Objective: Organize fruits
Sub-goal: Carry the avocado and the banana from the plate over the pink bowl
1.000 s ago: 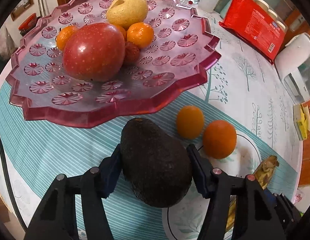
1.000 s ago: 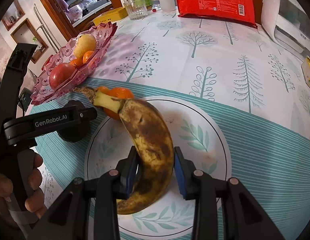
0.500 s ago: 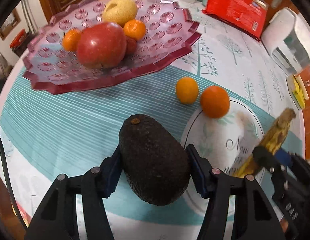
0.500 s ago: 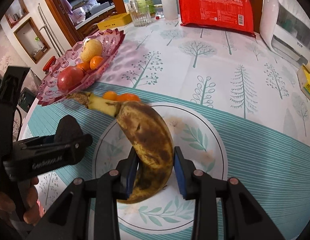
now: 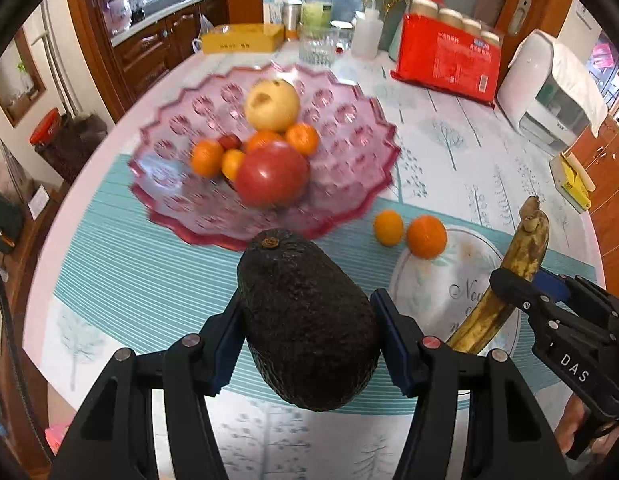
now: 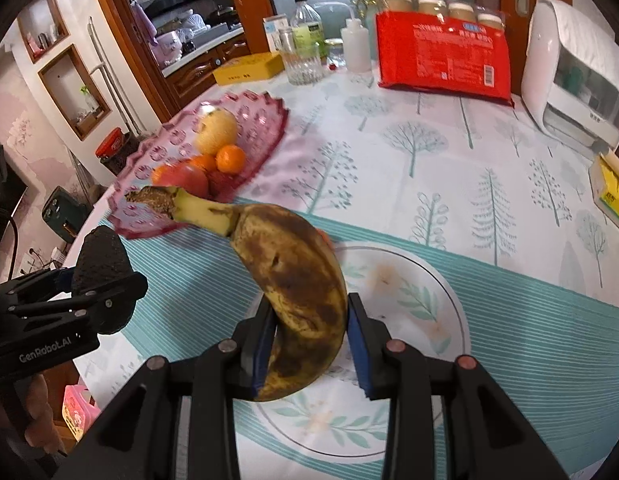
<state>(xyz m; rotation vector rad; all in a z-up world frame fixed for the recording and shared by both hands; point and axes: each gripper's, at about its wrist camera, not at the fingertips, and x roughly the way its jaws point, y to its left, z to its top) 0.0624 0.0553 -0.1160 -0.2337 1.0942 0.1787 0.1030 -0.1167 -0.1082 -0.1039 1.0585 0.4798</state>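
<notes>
My left gripper [image 5: 307, 332] is shut on a dark avocado [image 5: 305, 320] and holds it above the table, in front of the pink fruit dish [image 5: 361, 176]. The dish holds a red apple [image 5: 271, 178], a yellow pear [image 5: 272, 105] and several small oranges. Two small oranges [image 5: 427, 237] lie loose by the white plate [image 5: 449, 284]. My right gripper [image 6: 309, 332] is shut on a brown-spotted banana [image 6: 297, 280], lifted over the white plate [image 6: 429, 292]. The banana [image 5: 505, 280] and the avocado [image 6: 99, 256] each show in the other view.
At the back of the table stand a red package [image 5: 445, 64], a white appliance [image 5: 549, 92], a glass [image 5: 317, 44], bottles and a yellow box [image 5: 241, 38]. A yellow-green box [image 5: 571, 178] sits at the right edge. The table's left edge is near the dish.
Both grippers have risen and drawn back from the table with their fruit. The avocado and banana are higher, and the dish and the plate look farther away.
</notes>
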